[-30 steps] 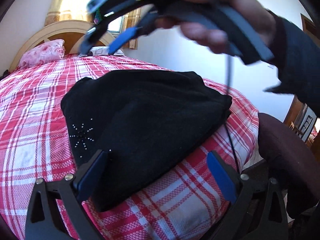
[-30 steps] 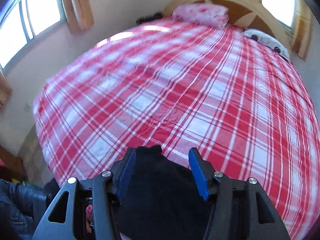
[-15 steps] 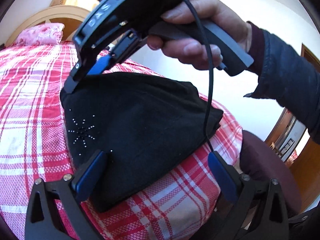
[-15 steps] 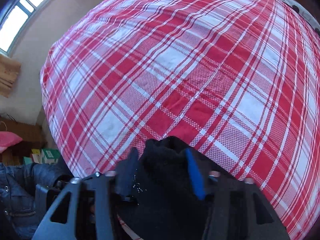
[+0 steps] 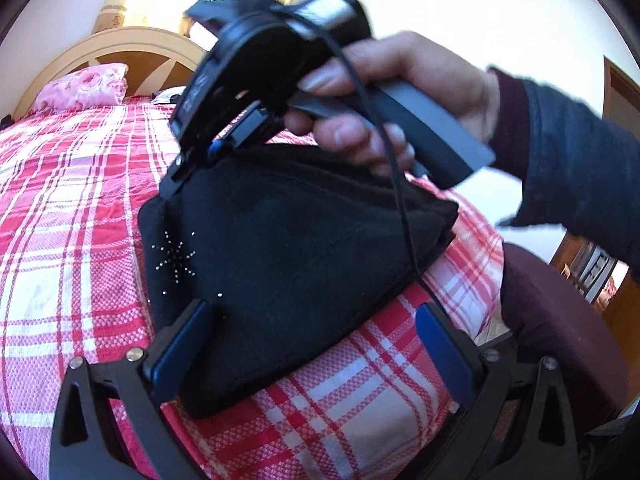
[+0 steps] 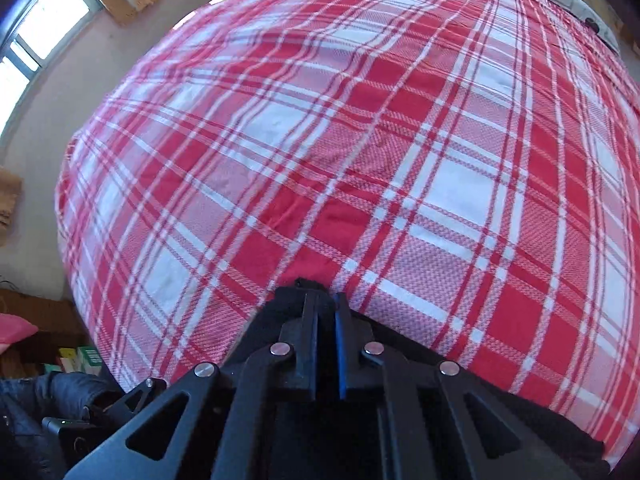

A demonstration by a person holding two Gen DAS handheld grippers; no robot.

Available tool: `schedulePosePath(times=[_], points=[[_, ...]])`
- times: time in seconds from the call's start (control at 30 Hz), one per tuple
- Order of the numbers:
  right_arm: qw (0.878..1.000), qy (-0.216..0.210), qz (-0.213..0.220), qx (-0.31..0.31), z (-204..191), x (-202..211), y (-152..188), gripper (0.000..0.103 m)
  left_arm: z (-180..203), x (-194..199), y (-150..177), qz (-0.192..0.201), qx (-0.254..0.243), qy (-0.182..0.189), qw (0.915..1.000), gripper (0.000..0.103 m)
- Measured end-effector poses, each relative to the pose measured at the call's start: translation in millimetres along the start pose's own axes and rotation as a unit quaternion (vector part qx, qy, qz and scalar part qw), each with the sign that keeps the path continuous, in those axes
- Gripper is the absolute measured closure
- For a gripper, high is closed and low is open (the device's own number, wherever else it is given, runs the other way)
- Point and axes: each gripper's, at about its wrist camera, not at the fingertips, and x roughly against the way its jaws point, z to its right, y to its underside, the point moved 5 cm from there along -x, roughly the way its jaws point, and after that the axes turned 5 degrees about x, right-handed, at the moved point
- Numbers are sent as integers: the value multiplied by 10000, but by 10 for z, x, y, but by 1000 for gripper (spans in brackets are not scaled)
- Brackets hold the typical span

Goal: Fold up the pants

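Folded black pants (image 5: 300, 248) with a small studded star lie on the red plaid bed (image 5: 60, 200) near its edge. My left gripper (image 5: 312, 340) stands open, low over the pants' near edge; its left finger (image 5: 180, 344) rests against the fabric and the right one is over the sheet. A hand (image 5: 400, 88) holds my right gripper (image 5: 188, 168) pointing steeply down at the pants' far left corner. In the right wrist view that gripper (image 6: 326, 300) has its jaws closing tight on a tuft of the black pants (image 6: 540, 428), which peeks out past the tips.
The plaid sheet (image 6: 360, 140) stretches away past the pants. A pink pillow (image 5: 84, 86) and a wooden headboard (image 5: 120, 46) are at the far end. A dark maroon rounded shape (image 5: 560, 340) is beside the bed at right. A window (image 6: 40, 28) is on the left wall.
The right gripper came down onto the pants' far corner and its jaws went from wide apart to shut on the fabric. The left gripper stayed where it was, open.
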Motion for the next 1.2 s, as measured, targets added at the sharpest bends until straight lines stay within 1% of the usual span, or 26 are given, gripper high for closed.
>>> schedulePosePath(times=[0.03, 0.07, 0.1, 0.13, 0.17, 0.2, 0.23, 0.27, 0.33, 0.37, 0.5, 0.57, 0.63, 0.7, 0.73, 0.83, 0.93, 1.0, 1.1, 1.2], points=[[9997, -150, 175, -60, -18, 82, 15, 91, -23, 44, -16, 11, 92, 15, 10000, 0], [9994, -185, 280, -73, -21, 145, 37, 83, -44, 83, -43, 27, 204, 14, 9998, 0], [9988, -60, 486, -68, -31, 269, 76, 73, -81, 126, -74, 12, 343, -19, 9994, 0], [9977, 94, 669, -64, -32, 376, 116, 68, -110, 153, -103, -22, 468, -70, 9989, 0], [9958, 234, 884, -87, -15, 515, 183, 62, -150, 190, -147, -53, 587, -209, 9980, 0], [9929, 301, 1136, -162, 19, 676, 280, 60, -185, 219, -172, -52, 639, -337, 9974, 0], [9897, 272, 1371, -302, 72, 834, 399, 60, -226, 259, -206, -34, 673, -521, 9964, 0], [9876, 226, 1500, -414, 101, 918, 463, 59, -257, 278, -226, -38, 686, -672, 9954, 0], [9782, 158, 1887, -856, 257, 1133, 792, 49, -349, 283, -256, -153, 759, -1078, 9912, 0], [9738, 174, 2029, -1017, 307, 1192, 946, 44, -377, 279, -268, -181, 787, -1162, 9899, 0], [9647, 257, 2289, -1279, 347, 1218, 1426, 43, -460, 183, -278, -429, 805, -1551, 9837, 0], [9594, 280, 2452, -1364, 344, 1200, 1591, 43, -467, 117, -265, -560, 754, -1702, 9809, 0], [9549, 178, 2563, -1488, 342, 1167, 1713, 43, -470, 29, -256, -701, 688, -1880, 9772, 0], [9544, 190, 2560, -1524, 346, 1106, 1786, 43, -487, -48, -257, -839, 721, -1944, 9747, 0], [9547, 278, 2528, -1546, 353, 1058, 1814, 43, -509, -40, -270, -872, 750, -1946, 9741, 0], [9570, 356, 2419, -1562, 389, 915, 1883, 43, -524, -36, -250, -913, 764, -1990, 9727, 0], [9576, 492, 2468, -1402, 364, 874, 1945, 43, -531, -58, -219, -964, 731, -2048, 9713, 0], [9578, 661, 2497, -1258, 333, 836, 1974, 42, -541, -70, -215, -999, 782, -2061, 9703, 0], [9575, 904, 2539, -1031, 273, 820, 1999, 42, -532, -69, -253, -992, 701, -2136, 9693, 0], [9565, 958, 2576, -974, 235, 869, 2025, 42, -507, -38, -347, -895, 559, -2251, 9686, 0]])
